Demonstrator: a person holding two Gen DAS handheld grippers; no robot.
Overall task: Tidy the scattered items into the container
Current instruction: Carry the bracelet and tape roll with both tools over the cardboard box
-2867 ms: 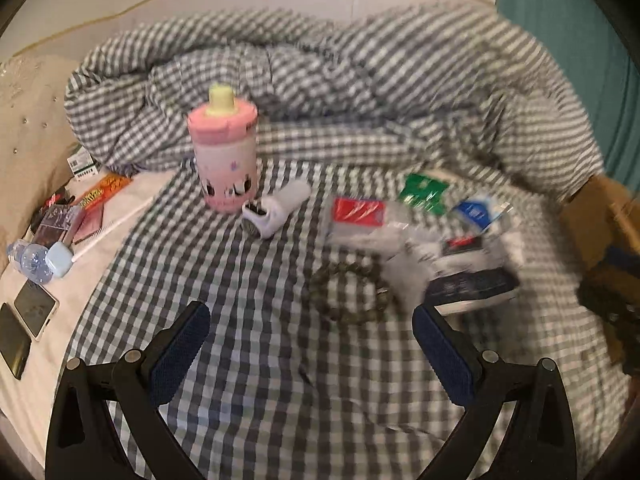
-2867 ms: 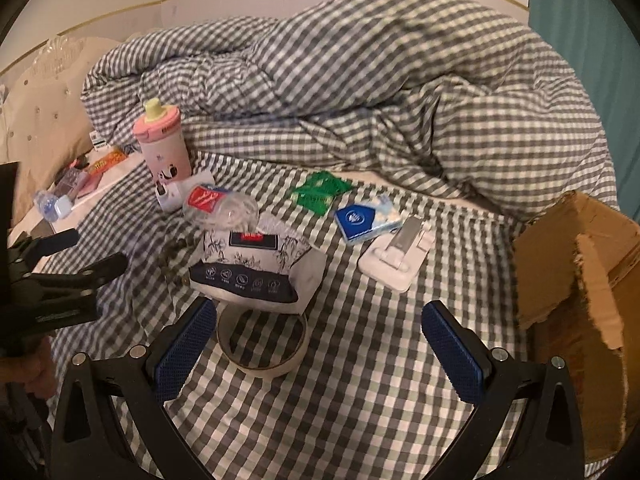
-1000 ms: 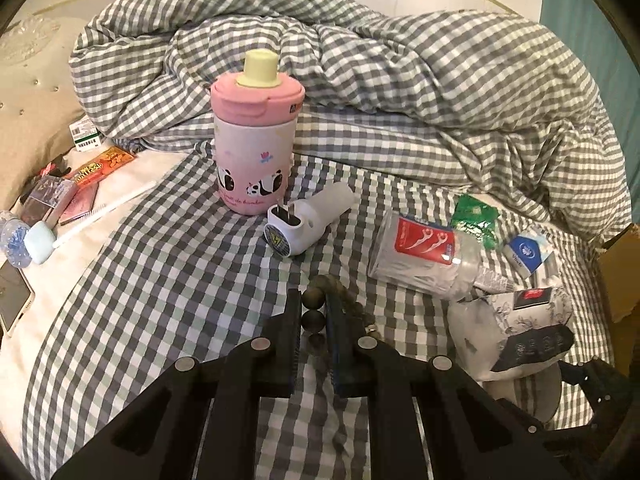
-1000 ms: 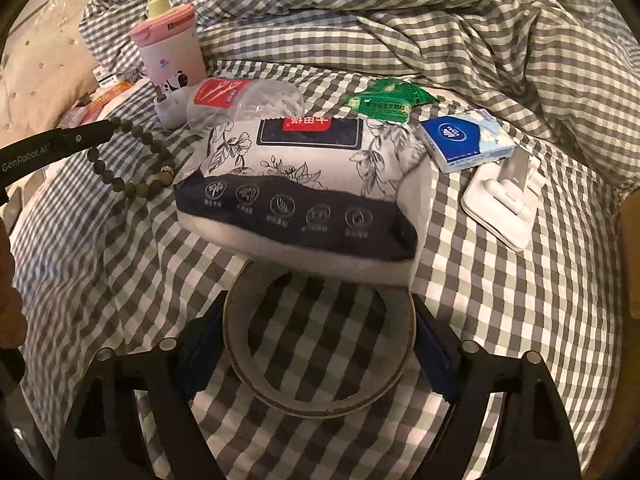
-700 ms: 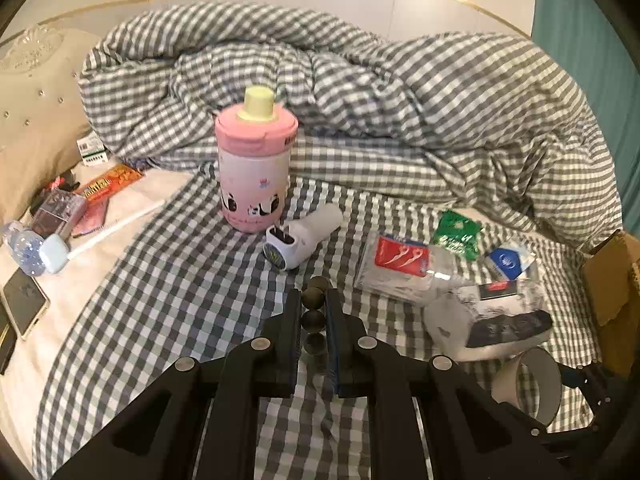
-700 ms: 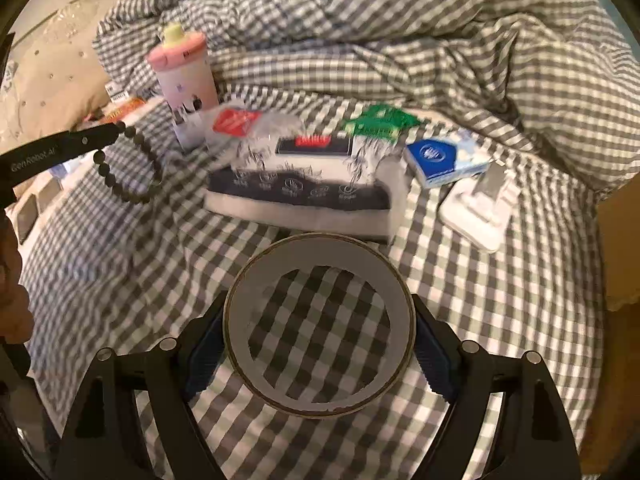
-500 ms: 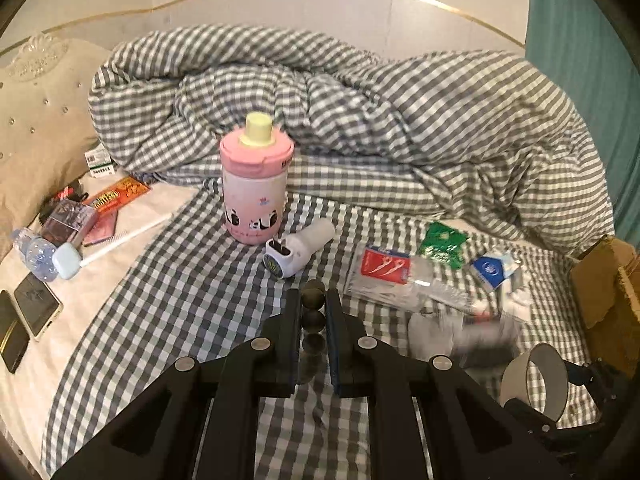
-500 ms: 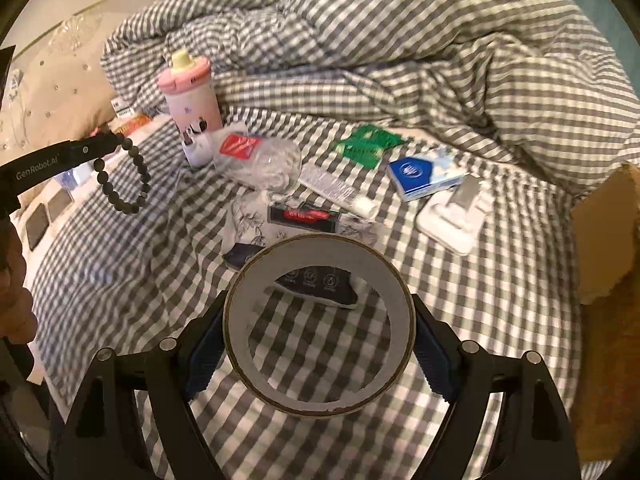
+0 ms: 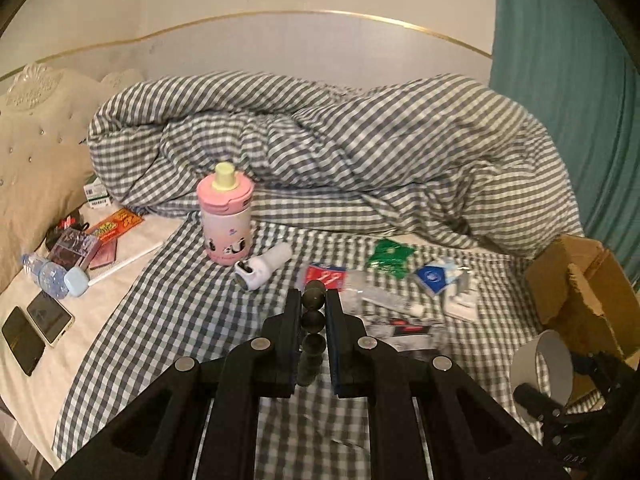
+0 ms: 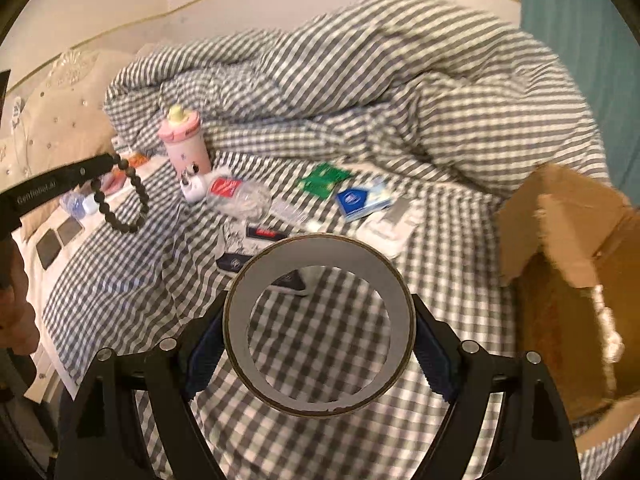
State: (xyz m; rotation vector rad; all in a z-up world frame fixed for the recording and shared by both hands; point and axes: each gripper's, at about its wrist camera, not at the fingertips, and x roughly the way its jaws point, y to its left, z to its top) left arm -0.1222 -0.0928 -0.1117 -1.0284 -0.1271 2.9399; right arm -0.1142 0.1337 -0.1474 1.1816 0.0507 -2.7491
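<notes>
My left gripper (image 9: 313,312) is shut on a dark bead bracelet (image 9: 312,322); in the right wrist view the bracelet (image 10: 132,200) dangles from its tip at the left, above the bed. My right gripper (image 10: 318,336) is shut on a tape roll (image 10: 320,400), held up over the checked sheet; the tape roll (image 9: 542,364) also shows low right in the left wrist view. The open cardboard box (image 10: 576,264) stands at the right edge of the bed. A pink panda bottle (image 9: 225,220), white device (image 9: 262,267), clear floss tub (image 9: 340,280), green packet (image 9: 390,254), blue tissue pack (image 9: 434,276) and wet wipes pack (image 10: 256,240) lie on the sheet.
A bunched checked duvet (image 9: 340,148) fills the back of the bed. Phones (image 9: 36,328), a water bottle (image 9: 52,280) and snack packets (image 9: 116,224) lie on the bare white sheet at left. A person's hand (image 10: 14,308) shows at the left edge. A teal curtain (image 9: 568,80) hangs behind the box.
Both grippers rose and drew back from the bed, carrying the bracelet and the tape roll. The wipes pack dropped clear of the tape roll, and the box came into view.
</notes>
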